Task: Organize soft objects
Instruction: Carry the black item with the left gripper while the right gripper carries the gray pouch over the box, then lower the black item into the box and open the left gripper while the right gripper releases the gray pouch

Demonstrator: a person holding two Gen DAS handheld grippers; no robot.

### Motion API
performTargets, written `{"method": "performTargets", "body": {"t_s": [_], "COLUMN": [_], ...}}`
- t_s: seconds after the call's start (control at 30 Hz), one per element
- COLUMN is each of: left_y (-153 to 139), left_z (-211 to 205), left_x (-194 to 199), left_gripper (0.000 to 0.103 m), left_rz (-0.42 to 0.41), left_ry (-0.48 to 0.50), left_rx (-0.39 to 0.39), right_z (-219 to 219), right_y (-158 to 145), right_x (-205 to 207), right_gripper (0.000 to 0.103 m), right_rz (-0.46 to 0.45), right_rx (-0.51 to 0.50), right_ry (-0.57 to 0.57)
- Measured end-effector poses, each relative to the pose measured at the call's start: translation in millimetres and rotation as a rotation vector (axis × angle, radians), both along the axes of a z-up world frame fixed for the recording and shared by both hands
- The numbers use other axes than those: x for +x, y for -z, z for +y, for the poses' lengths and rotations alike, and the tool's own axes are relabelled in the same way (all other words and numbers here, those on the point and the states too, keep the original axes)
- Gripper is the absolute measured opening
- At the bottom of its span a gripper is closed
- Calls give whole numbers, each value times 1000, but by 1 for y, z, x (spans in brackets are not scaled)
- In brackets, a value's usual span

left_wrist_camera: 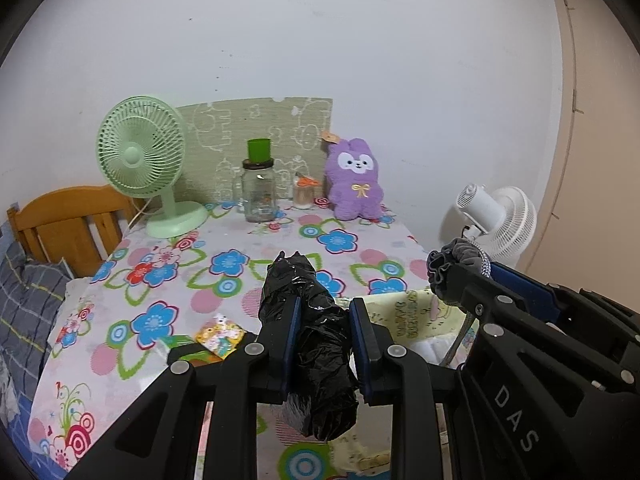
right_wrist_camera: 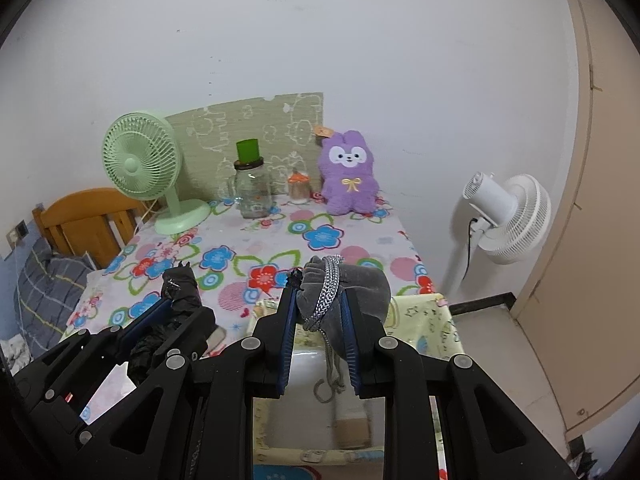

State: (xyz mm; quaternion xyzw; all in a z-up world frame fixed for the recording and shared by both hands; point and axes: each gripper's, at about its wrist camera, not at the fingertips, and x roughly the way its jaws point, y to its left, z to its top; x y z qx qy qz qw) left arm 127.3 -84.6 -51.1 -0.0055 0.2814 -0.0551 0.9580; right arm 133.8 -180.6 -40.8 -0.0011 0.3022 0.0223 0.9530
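Left wrist: hand-held gripper [left_wrist_camera: 324, 334] around black bundle [left_wrist_camera: 310, 344].

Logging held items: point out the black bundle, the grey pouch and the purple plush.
black bundle [left_wrist_camera: 316, 332], left wrist view, crinkled middle between the pads.
grey pouch [right_wrist_camera: 366, 284], right wrist view, rounded body.
purple plush [left_wrist_camera: 356, 188], left wrist view, belly by the bow.

Colours on the floral bench

Bench cloth [left_wrist_camera: 256, 248]: white with blue, red and pink flowers; purple plush [left_wrist_camera: 354, 180]; mint-green fan [left_wrist_camera: 140, 156]; black bundle [left_wrist_camera: 316, 344]; grey pouch [right_wrist_camera: 360, 292].
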Motion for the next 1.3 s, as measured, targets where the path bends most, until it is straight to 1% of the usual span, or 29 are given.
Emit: {"method": "performTargets", "body": {"t_s": [0.3, 0.63, 0.9, 1.1, 1.3], "left_y": [6, 18, 35, 46, 52], "left_z": [-22, -50, -68, -76, -77], "left_x": [5, 16, 27, 34, 38], "left_gripper": [23, 23, 24, 26, 44], "left_rz": [12, 51, 105, 154, 183], "left_ry": [38, 93, 129, 148, 142], "left_rx": [-2, -1, 13, 26, 37], "right_z": [-23, -50, -68, -76, -77], "right_y": [5, 17, 34, 46, 53], "right_x": [0, 6, 16, 22, 28], "right_gripper": [25, 25, 25, 25, 25], "right_rz": [6, 32, 76, 109, 122], "right_rx": [6, 13, 25, 44, 63], "right_ry": [32, 74, 105, 109, 90]}}
